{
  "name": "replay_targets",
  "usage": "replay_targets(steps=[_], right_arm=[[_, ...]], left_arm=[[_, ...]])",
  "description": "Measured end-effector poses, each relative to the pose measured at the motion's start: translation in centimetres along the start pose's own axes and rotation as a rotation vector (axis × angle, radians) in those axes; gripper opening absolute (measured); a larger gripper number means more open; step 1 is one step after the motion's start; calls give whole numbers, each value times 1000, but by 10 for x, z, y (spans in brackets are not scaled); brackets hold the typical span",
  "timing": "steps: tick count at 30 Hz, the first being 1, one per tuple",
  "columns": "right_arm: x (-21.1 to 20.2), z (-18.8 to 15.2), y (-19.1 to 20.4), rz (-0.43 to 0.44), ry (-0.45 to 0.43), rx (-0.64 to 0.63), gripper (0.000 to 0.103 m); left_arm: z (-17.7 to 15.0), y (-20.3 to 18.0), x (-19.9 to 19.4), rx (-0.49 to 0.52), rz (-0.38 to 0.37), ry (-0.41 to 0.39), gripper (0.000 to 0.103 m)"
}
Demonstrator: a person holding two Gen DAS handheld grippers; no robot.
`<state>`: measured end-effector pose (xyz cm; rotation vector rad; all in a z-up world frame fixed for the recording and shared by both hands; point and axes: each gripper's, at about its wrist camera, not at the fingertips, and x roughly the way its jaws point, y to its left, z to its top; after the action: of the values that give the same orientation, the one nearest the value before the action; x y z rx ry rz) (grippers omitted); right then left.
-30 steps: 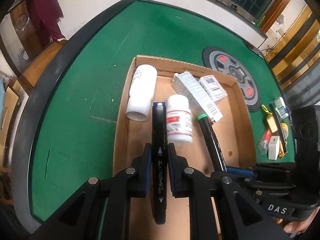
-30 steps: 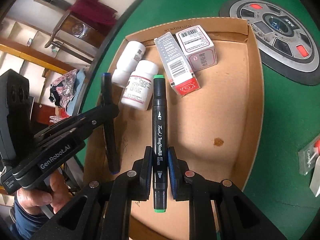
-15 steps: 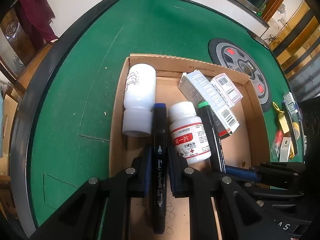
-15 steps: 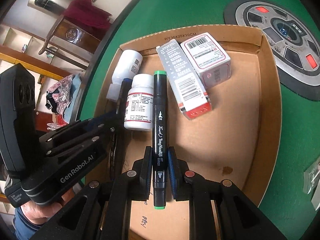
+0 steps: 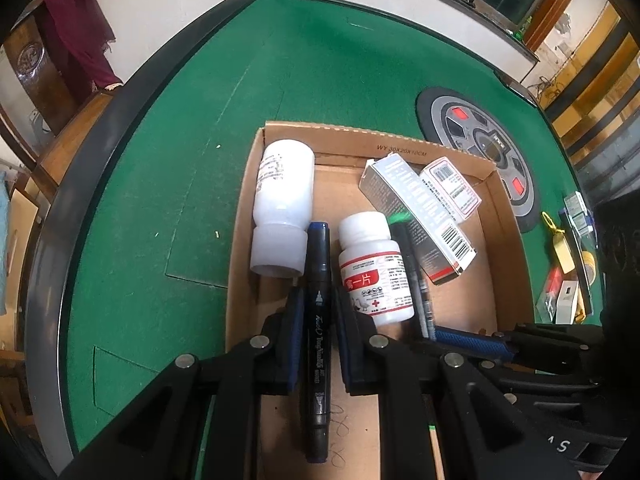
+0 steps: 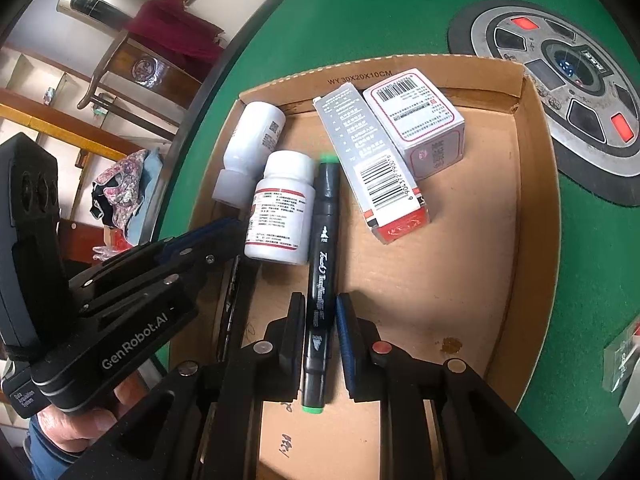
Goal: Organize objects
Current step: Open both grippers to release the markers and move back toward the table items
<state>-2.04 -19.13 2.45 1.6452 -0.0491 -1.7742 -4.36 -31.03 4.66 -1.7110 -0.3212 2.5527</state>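
Both markers now lie low in the brown cardboard box (image 6: 536,216) at six o'clock: the right tongs (image 6: 320,332) have just eased off the green-capped black marker (image 6: 322,264), while the left tongs (image 5: 318,328) pinch the blue-capped black marker (image 5: 318,320).

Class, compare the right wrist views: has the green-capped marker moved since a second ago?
Yes. The green-capped marker has advanced deeper into the cardboard box, toward its far wall.
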Motion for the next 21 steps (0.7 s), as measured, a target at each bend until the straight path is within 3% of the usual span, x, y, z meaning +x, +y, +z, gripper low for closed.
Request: replay_targets(steps=[13,16,21], right_arm=[[-28,-14,-6,18,-46,-28,24],[-45,-19,-16,28,-68,-25,27],[-80,-28,-41,39,-124,-12,30]], left_arm=[[-8,-19,-18,-9,-7,-30,17],[-10,-32,-25,0,-25,-40,23],[-14,-73,-33,63,-50,-51,25]])
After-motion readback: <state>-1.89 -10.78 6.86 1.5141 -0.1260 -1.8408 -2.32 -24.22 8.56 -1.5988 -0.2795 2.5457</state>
